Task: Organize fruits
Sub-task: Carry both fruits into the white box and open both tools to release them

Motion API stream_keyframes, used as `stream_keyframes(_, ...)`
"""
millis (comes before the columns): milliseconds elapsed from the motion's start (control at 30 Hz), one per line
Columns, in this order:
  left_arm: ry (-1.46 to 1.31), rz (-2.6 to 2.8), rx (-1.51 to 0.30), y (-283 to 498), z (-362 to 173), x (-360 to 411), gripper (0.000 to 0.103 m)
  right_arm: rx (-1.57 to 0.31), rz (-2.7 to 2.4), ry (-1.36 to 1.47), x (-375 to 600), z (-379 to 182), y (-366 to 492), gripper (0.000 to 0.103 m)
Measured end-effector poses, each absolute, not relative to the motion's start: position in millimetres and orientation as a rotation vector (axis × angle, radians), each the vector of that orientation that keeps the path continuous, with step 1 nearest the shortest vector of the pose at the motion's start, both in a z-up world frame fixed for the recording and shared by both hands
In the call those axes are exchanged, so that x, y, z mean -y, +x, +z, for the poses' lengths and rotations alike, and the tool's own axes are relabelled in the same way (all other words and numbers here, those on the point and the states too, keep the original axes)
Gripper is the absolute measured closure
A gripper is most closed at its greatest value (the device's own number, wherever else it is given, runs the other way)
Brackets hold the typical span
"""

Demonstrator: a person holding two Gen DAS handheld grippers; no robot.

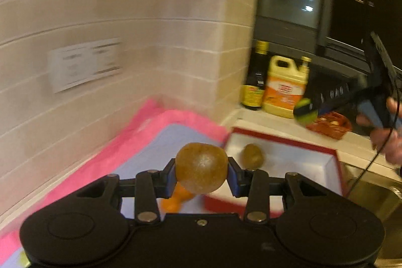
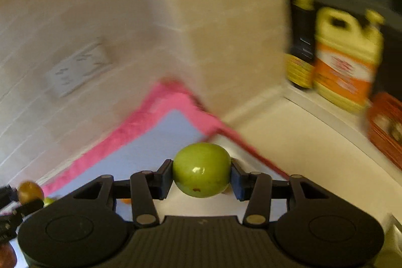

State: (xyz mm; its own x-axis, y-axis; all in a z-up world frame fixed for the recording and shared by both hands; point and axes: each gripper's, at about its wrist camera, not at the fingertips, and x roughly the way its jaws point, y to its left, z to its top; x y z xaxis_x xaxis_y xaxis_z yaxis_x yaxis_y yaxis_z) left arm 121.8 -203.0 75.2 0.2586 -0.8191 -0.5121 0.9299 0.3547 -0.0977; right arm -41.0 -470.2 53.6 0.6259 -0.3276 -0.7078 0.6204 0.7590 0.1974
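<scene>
My left gripper (image 1: 201, 173) is shut on a brown kiwi (image 1: 201, 167) and holds it above the near corner of a red-rimmed white box (image 1: 335, 167). A second kiwi (image 1: 252, 156) lies inside the box. An orange fruit (image 1: 177, 200) lies on the mat under the held kiwi. My right gripper (image 2: 201, 176) is shut on a green apple (image 2: 201, 169) above the mat's edge. In the left wrist view the right gripper (image 1: 305, 112) shows at the far right with the green apple (image 1: 306, 112). The left gripper's kiwi (image 2: 30, 191) shows at the right wrist view's left edge.
A pink-bordered lilac mat (image 1: 140, 142) lies in the tiled wall corner. A dark bottle (image 1: 255, 82) and a yellow-orange jug (image 1: 285, 89) stand on the ledge by the window. A red basket (image 1: 330, 126) sits beside them. A sink rim (image 1: 371, 190) is at right.
</scene>
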Motion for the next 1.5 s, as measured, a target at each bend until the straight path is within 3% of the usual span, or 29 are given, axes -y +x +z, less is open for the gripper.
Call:
stream_keyframes(267, 0.367, -1.320, -0.676, 102.8, 33.9, 334.4, 0.055, -0.792, -0.630, 0.520, 514.0, 7.9, -100.2, 0.054)
stream_keyframes(567, 0.491, -1.216, -0.892, 98.3, -38.4, 402.2, 0.055, -1.026, -0.669, 0.351, 515.7, -50.3, -85.3, 0.054)
stream_keyframes(800, 0.648, -1.088, -0.884, 99.1, -57.7, 409.4, 0.055, -1.162, -0.679, 0.248, 516.9, -75.7, -69.7, 0.054)
stream_keyframes(1067, 0.622, -1.080, -0.967, 109.2, -70.5, 403.2, 0.052, -1.193, -0.683, 0.200, 515.6, -83.5, -64.8, 0.053)
stream_keyframes(1167, 0.618, -1.091, -0.946, 107.0, -65.8, 399.6, 0.047, -1.187, -0.684, 0.230, 516.7, -80.3, -67.9, 0.053)
stream_keyframes(1233, 0.597, -1.096, -0.938, 107.6, -60.2, 396.2, 0.029, -1.170, -0.682, 0.248, 517.4, -75.3, -71.7, 0.052)
stream_keyframes(1267, 0.584, -1.099, -0.936, 108.1, -56.0, 393.4, 0.025, -1.159, -0.681, 0.253, 516.0, -70.6, -74.5, 0.051)
stream_keyframes(1500, 0.469, -1.113, -0.852, 101.1, -6.7, 342.2, 0.025, -1.008, -0.653, 0.267, 502.6, -21.1, -94.8, 0.046)
